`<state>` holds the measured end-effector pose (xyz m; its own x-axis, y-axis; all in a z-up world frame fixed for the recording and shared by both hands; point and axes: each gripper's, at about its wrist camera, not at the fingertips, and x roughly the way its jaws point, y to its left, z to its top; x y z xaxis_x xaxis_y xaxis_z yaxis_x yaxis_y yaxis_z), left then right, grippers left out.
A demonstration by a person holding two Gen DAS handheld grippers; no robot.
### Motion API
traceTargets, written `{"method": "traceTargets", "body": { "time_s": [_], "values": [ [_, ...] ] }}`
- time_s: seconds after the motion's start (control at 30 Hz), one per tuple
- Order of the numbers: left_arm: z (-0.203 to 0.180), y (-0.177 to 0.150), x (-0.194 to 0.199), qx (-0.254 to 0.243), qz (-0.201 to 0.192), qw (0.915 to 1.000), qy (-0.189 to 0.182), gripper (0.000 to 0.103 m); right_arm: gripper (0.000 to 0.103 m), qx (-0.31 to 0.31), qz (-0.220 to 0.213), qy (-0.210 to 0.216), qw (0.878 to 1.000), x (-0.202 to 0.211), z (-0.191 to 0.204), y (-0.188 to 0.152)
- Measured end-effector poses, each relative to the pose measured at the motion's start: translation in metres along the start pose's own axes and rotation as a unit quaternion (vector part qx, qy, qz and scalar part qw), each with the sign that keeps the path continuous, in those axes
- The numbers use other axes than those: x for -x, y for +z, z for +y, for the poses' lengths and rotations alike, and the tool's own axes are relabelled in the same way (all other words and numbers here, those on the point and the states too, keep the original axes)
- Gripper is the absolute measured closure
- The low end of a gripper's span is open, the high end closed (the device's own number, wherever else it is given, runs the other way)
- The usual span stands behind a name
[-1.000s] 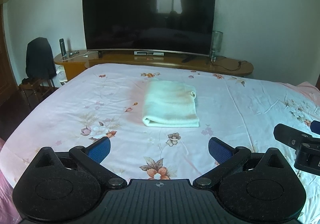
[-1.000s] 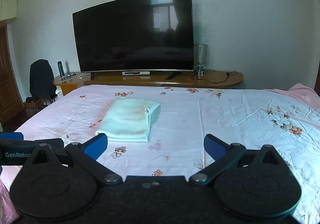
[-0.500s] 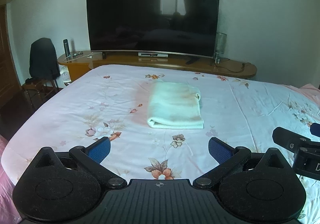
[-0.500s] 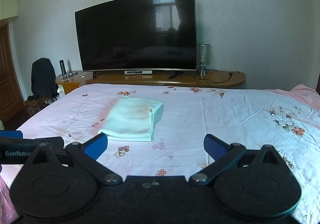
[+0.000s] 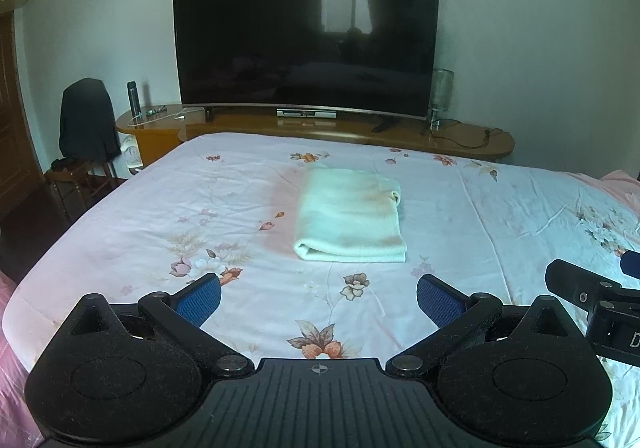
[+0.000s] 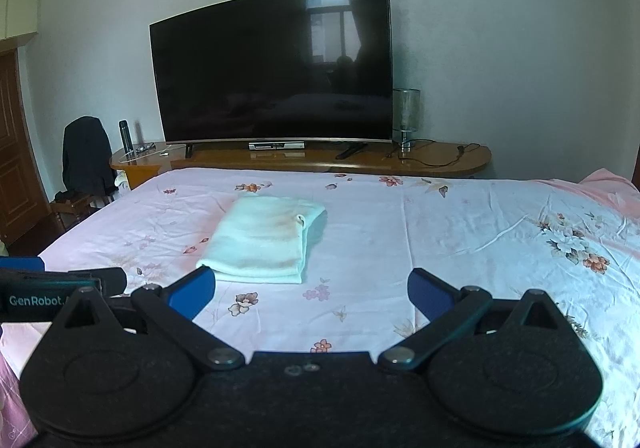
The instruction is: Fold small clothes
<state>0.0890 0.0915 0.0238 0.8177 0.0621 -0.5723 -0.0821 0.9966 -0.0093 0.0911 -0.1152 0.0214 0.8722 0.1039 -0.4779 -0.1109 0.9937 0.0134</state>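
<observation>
Hovering above the bed with left gripper and right gripper both spread wide and empty, folded pale towel lying flat ahead of both jaws, apparently finished; next, probably fetching another piece or pressing this fold.

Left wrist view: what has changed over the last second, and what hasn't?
Both hand-held grippers, left and right, have drawn back slightly from the bed, open and empty. Nothing was gripped or released. The folded towel lies as before.
</observation>
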Motion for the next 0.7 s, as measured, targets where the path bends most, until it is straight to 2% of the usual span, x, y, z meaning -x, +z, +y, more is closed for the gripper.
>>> {"method": "traceTargets", "body": {
  "time_s": [0.7],
  "values": [
    [-0.0062, 0.0026, -0.0043, -0.002, 0.001, 1.0, 0.001, 0.0, 0.001, -0.002, 0.006, -0.001, 1.0, -0.0047, -0.0002, -0.0005]
  ]
}}
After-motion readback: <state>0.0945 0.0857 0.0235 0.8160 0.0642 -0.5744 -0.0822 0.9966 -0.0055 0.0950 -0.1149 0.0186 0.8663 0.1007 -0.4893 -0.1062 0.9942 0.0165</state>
